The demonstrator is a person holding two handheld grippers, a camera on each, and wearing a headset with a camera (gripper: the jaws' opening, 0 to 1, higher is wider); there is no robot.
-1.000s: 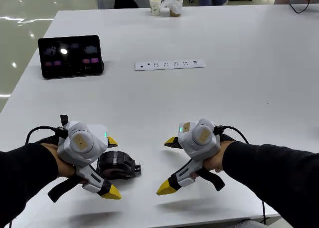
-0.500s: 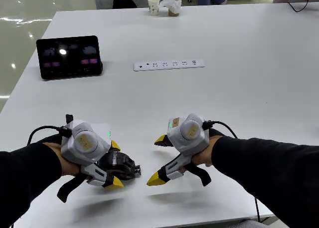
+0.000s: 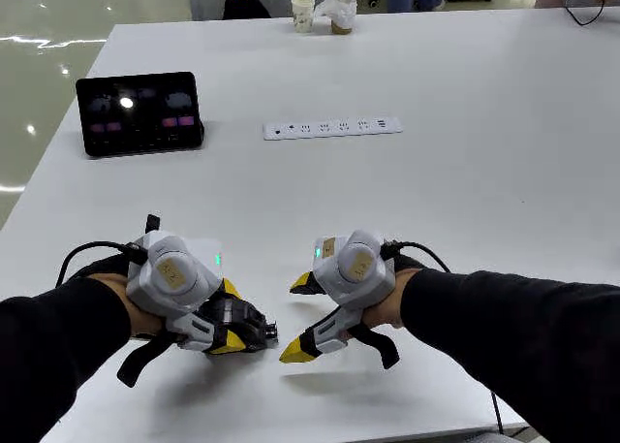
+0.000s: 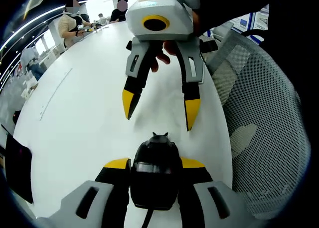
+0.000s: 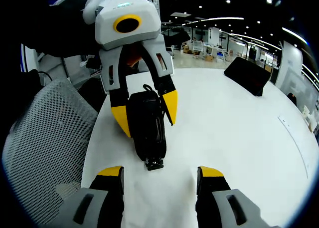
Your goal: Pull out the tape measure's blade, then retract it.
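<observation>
- The left gripper (image 3: 232,317) sits in the lower left of the head view. Its 2 yellow-tipped jaws are closed in on the tape measure (image 3: 244,323), 1 against each side of the black case.
- In the left gripper view the case stands bottom centre, wedged between the 2 jaws, and its front end points up the frame.
- The right gripper (image 3: 296,319) is lower centre of the head view, just right of the tape measure. Its jaws are spread wide with nothing between them.
- The small metal hook (image 5: 154,164) at the blade's end sits tight at the case mouth, so the blade is not drawn out. In the right gripper view it lies low in the frame, just above the gap between that gripper's own open jaws and not touching them.
- The tape measure rests on the white table (image 3: 465,123), near its lower edge.
- Farther up the head view, a dark tablet (image 3: 139,111) stands at the left and a white power strip (image 3: 332,128) lies near the centre.
- A paper cup (image 3: 303,12) stands at the top edge (something pale and crumpled is beside it, too small to make out).
- A grey mesh chair (image 5: 45,133) shows at the left of the right gripper view.
</observation>
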